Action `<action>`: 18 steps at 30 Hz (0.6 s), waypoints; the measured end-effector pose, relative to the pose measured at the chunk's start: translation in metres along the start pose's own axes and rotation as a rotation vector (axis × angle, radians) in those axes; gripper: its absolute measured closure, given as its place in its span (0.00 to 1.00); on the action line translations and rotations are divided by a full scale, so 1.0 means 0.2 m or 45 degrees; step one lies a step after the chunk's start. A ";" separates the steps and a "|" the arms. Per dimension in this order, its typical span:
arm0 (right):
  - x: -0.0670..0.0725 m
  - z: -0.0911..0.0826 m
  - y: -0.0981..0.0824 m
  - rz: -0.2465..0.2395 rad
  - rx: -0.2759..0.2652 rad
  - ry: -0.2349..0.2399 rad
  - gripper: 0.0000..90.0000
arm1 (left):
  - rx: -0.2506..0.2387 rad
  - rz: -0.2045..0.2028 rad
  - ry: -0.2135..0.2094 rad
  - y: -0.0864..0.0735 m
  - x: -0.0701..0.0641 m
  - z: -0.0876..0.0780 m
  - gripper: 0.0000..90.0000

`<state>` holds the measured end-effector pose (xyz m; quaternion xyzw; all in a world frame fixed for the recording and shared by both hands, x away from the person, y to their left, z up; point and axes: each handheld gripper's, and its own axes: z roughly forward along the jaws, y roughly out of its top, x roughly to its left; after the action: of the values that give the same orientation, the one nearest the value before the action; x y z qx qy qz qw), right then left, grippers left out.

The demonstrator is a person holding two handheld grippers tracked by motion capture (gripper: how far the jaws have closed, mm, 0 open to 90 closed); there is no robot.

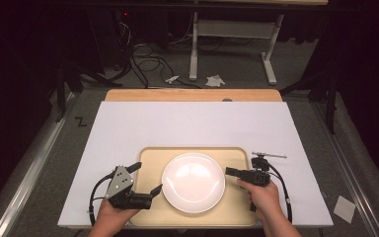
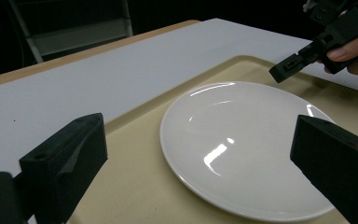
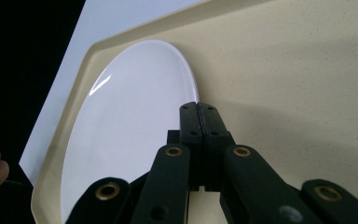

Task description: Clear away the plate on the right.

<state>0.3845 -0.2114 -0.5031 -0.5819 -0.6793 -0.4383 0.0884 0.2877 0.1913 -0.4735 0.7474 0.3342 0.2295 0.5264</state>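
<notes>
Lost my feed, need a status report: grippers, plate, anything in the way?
Left gripper open beside plate. Right gripper shut at plate's rim, holding nothing. Plate bare on tray. Nothing blocking.

plate (image 1: 193, 182) on tray (image 1: 150, 157) | tray on sheet (image 1: 187, 123) | sheet on table (image 1: 192, 95)

The high view looks forward and down over the bench (image 1: 128, 128) from its near edge. The left gripper view sits low and close at the plate's (image 2: 242, 149) left, facing right across it. The right gripper view, closer still, looks leftward over the same plate and tray (image 3: 284, 70).
</notes>
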 end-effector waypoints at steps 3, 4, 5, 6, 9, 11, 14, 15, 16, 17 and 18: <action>0.00 0.00 0.00 -0.004 0.000 -0.003 1.00 | -0.004 -0.001 0.002 0.00 0.00 0.00 0.05; 0.00 0.00 0.00 -0.002 -0.001 -0.007 1.00 | -0.002 -0.001 0.001 0.00 0.00 0.00 0.05; 0.00 0.00 0.00 -0.005 -0.003 -0.009 1.00 | -0.002 -0.001 0.001 0.00 0.00 0.00 0.05; 0.00 0.00 0.00 -0.005 -0.003 -0.009 1.00 | -0.002 -0.001 0.001 0.00 0.00 0.00 0.05; 0.00 -0.01 0.00 -0.024 -0.007 -0.011 0.99 | -0.002 -0.001 0.001 0.00 0.00 0.00 0.05; 0.01 -0.01 0.00 -0.040 -0.015 -0.014 0.97 | -0.002 0.001 0.002 0.00 0.00 0.00 0.05; 0.01 -0.01 0.00 -0.057 -0.029 -0.018 0.91 | -0.001 0.001 0.001 0.00 0.00 0.00 0.05; 0.01 -0.02 0.00 -0.078 -0.044 -0.018 0.84 | 0.000 0.002 0.002 0.00 0.00 0.00 0.05; 0.01 -0.03 0.00 -0.095 -0.058 -0.023 0.82 | 0.000 0.002 0.002 0.00 0.00 0.00 0.05; 0.02 -0.04 0.00 -0.116 -0.074 -0.027 0.78 | -0.001 0.001 0.002 0.00 0.00 0.00 0.05; 0.02 -0.04 0.00 -0.142 -0.091 -0.031 0.75 | 0.000 0.001 0.000 0.00 0.00 0.00 0.05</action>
<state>0.3808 -0.2149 -0.4953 -0.5512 -0.6955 -0.4596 0.0348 0.2875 0.1915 -0.4727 0.7474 0.3339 0.2300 0.5263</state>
